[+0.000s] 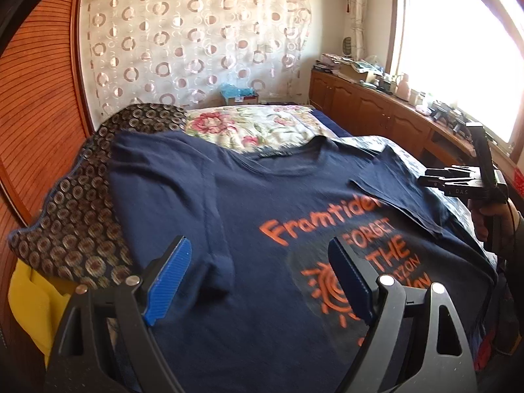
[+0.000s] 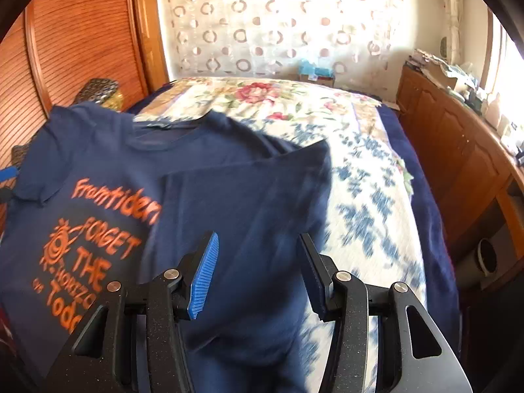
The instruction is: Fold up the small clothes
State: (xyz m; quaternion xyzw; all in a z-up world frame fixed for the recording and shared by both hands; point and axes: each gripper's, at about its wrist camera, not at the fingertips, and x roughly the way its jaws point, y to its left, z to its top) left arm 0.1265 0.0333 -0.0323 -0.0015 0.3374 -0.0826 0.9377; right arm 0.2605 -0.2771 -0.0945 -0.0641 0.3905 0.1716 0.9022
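A navy T-shirt [image 1: 249, 196] with orange lettering lies face up across the near end of the bed [image 2: 370, 163], over the floral quilt [image 2: 262, 95]. Its collar [image 1: 285, 160] points toward the far end, where the patterned curtain [image 1: 196, 42] hangs. One sleeve [image 1: 399, 196] is folded inward over the chest, its edge covering the end of the top line of print; the other sleeve [image 1: 216, 262] lies flat at the opposite side, next to a dark patterned pillow [image 1: 75, 203] at the bed's edge. The left gripper [image 1: 262, 281] hovers above the shirt's lower half, jaws spread wide with nothing between them. The right gripper [image 2: 258, 271] sits over the folded side of the shirt, jaws likewise apart and empty. A wooden cabinet [image 2: 458, 150] runs along the window side.
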